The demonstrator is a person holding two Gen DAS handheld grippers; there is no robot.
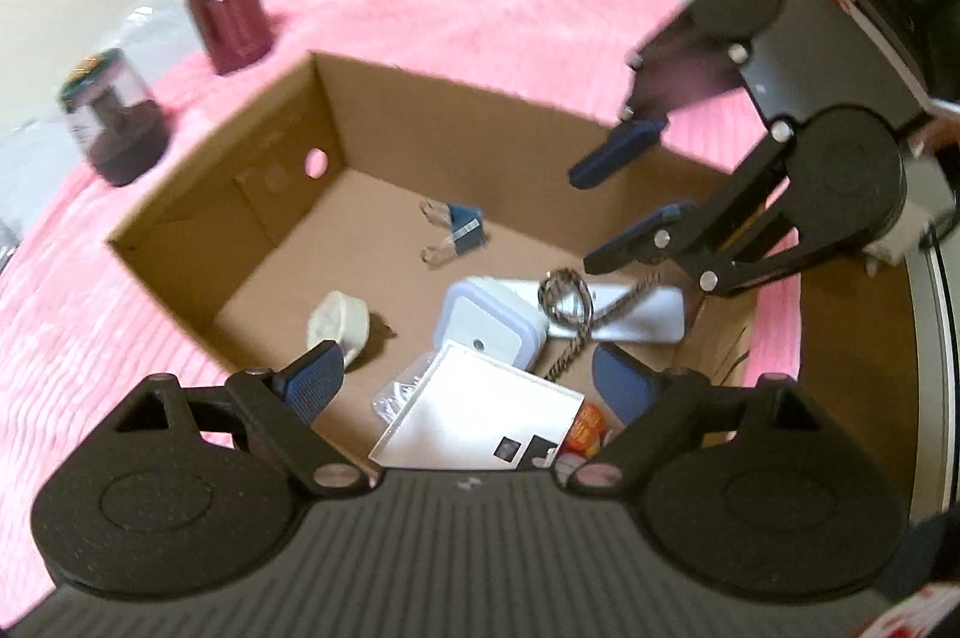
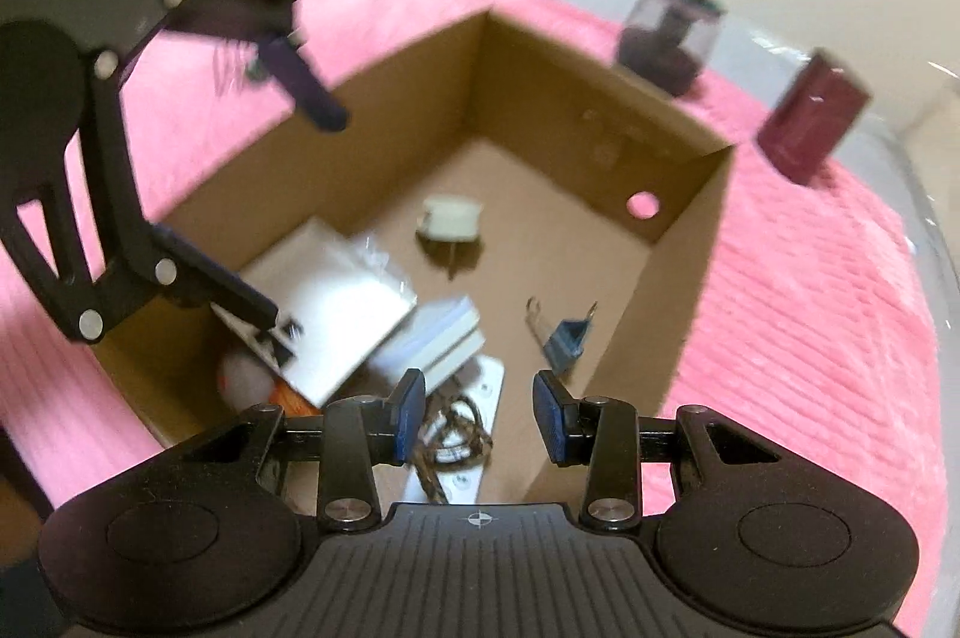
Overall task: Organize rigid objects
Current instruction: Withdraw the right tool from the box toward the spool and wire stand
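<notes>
I hold both grippers empty above the box (image 1: 336, 110), left fingers (image 1: 315, 383) wide, right fingers (image 2: 555, 416) narrow, since the sorted things already lie below them.

A matt brown cardboard box (image 1: 282, 146) sits on a fluffy pink ribbed blanket (image 1: 90, 326). Inside lie a smooth white paper booklet (image 1: 480, 410), a braided cord (image 1: 570, 302) and a crinkled clear plastic bag (image 1: 393, 398). Textured blue pads (image 2: 552, 416) face matt black plastic jaws.
</notes>
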